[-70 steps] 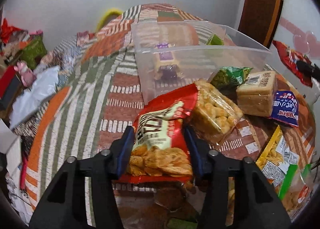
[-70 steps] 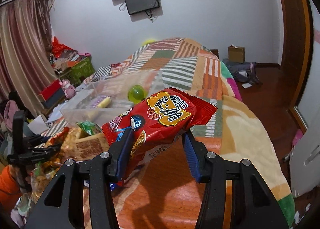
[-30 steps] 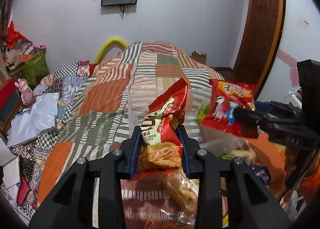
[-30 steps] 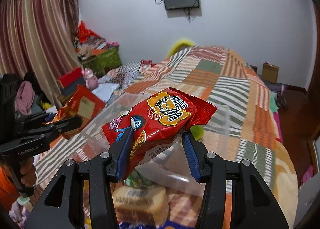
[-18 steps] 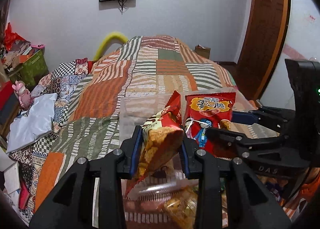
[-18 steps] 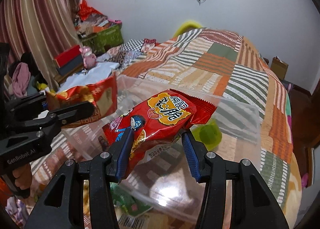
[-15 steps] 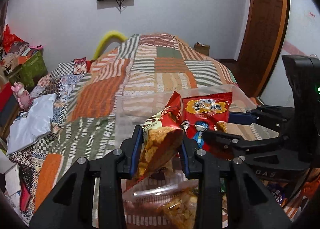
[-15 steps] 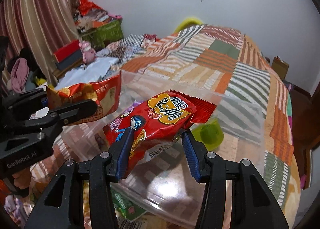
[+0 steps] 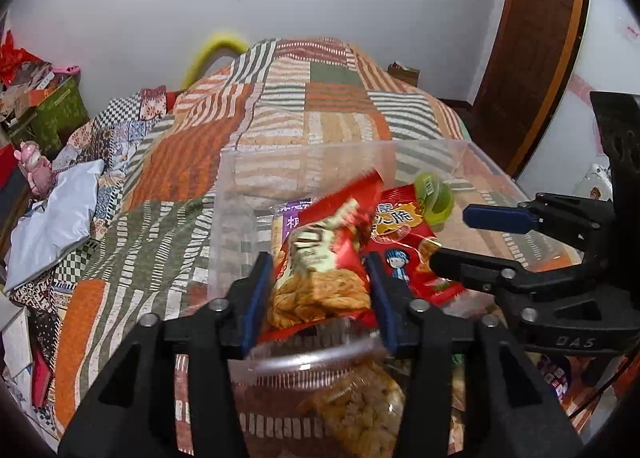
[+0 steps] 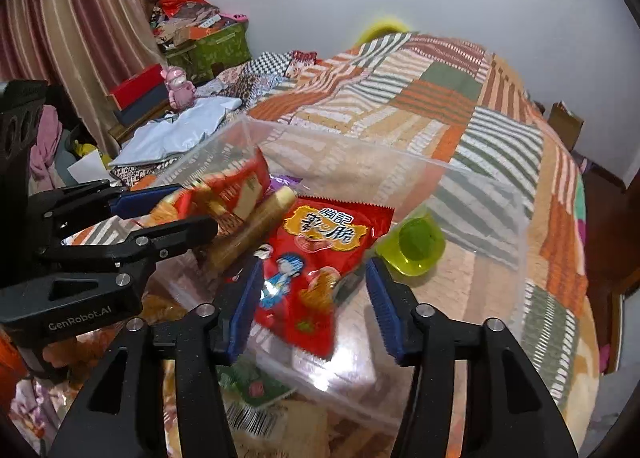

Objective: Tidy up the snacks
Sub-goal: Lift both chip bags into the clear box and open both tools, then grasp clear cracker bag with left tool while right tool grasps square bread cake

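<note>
A clear plastic bin (image 9: 344, 145) (image 10: 360, 145) stands on the patchwork bedspread. My left gripper (image 9: 318, 274) (image 10: 192, 207) hangs over its near left side. Its jaws are opening, and the red chips bag (image 9: 324, 258) (image 10: 236, 185), blurred, is slipping out between them into the bin. My right gripper (image 10: 310, 286) (image 9: 452, 238) is over the bin too, its jaws opening. The red cartoon snack bag (image 10: 316, 258) (image 9: 404, 242) has come loose between them, clear of the right pad. A green cup (image 10: 416, 246) (image 9: 434, 199) and a purple-wrapped bar (image 9: 286, 217) lie inside.
Loose snacks lie in front of the bin: a clear bag of golden puffs (image 9: 360, 406), a green packet (image 10: 256, 382) and a bread pack (image 10: 264, 418). Clutter, a pink toy (image 10: 178, 91) and boxes line the left wall by the curtain.
Both grippers came down over the bin. Their jaws, earlier shut on the two red bags, have spread, and both bags have tipped and dropped toward the bin's floor.
</note>
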A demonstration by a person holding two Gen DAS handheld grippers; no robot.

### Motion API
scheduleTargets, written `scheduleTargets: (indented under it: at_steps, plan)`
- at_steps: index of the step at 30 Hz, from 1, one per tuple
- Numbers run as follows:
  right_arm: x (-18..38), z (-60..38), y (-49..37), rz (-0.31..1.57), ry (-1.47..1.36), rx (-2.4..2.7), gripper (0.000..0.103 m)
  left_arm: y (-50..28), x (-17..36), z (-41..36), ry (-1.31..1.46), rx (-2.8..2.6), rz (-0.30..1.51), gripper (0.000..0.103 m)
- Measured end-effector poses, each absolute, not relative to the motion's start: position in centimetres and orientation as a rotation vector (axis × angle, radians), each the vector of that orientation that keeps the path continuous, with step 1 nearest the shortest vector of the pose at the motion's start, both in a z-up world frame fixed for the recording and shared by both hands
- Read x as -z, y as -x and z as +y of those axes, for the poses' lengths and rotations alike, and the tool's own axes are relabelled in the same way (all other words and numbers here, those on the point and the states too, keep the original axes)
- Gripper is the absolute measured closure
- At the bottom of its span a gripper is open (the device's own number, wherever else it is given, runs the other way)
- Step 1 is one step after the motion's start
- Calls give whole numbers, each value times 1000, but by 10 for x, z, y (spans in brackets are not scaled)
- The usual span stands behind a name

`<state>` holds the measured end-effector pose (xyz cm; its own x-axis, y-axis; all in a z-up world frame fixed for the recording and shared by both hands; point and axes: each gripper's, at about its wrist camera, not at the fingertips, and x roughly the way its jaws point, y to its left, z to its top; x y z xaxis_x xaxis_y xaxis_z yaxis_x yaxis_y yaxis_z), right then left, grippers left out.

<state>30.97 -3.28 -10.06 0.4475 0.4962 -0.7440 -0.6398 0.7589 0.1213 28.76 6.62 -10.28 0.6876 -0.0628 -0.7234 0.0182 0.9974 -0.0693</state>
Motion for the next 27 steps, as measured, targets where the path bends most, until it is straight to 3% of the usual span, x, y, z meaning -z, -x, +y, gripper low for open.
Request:
scheduleTargets:
  at_steps: [5, 9, 17, 21, 27]
  plan:
    - [84, -42, -295, 785, 181, -697, 40, -270, 91, 64, 44, 51, 784, 49]
    - [72, -52, -279, 728, 166, -684, 28, -254, 83, 66, 55, 52, 772, 44]
    - [64, -65, -244, 643, 181, -651, 19, -225, 77, 65, 54, 49, 772, 34]
    - [72, -65, -231, 646, 203, -646, 18, -212, 81, 63, 48, 48, 789, 26]
    - [93, -66, -217, 670, 236, -643, 18, -200, 95, 57, 24, 57, 825, 24]
